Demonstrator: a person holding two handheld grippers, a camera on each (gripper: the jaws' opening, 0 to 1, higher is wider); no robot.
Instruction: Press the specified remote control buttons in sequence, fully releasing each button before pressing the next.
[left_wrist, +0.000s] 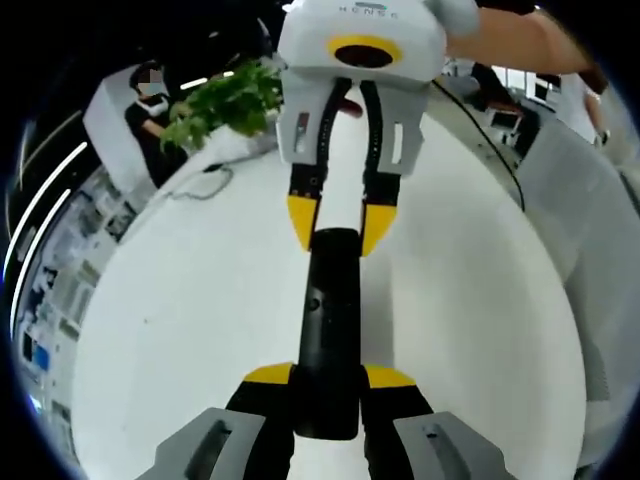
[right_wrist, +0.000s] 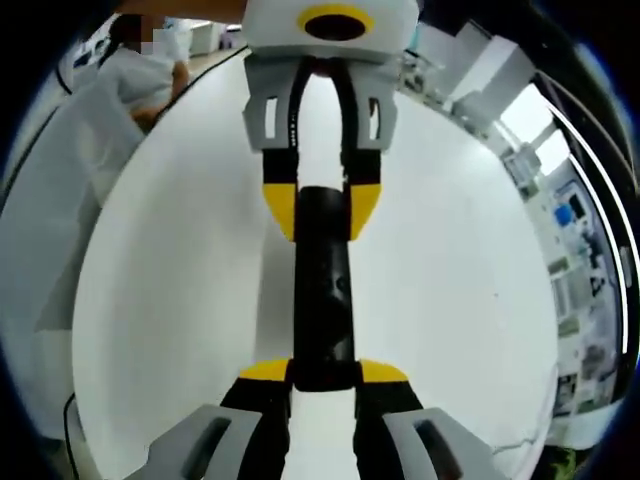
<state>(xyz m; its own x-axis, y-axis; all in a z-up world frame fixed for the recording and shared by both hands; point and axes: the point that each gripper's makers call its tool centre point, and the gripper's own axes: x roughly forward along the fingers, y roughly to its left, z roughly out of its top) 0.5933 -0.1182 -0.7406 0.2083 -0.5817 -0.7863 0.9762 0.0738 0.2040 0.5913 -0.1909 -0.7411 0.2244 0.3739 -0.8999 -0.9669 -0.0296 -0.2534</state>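
A long black remote control (left_wrist: 328, 330) hangs above the white table (left_wrist: 180, 300), held at both ends. My left gripper (left_wrist: 330, 378) is shut on its near end, yellow tips on either side. My right gripper (left_wrist: 338, 225) comes in from the top of the left gripper view and is shut on the far end. In the right gripper view the same remote (right_wrist: 323, 300) runs from my right gripper (right_wrist: 325, 372) up to the left gripper (right_wrist: 322, 208) opposite. A small button shows on the remote's side. Its button face is not clear to see.
A green plant (left_wrist: 225, 100) and a thin cable (left_wrist: 205, 180) lie at the table's far edge, near a seated person (left_wrist: 150, 105). Another person in white (right_wrist: 125, 95) stands by the table (right_wrist: 450, 250). Shelves and desks surround the table.
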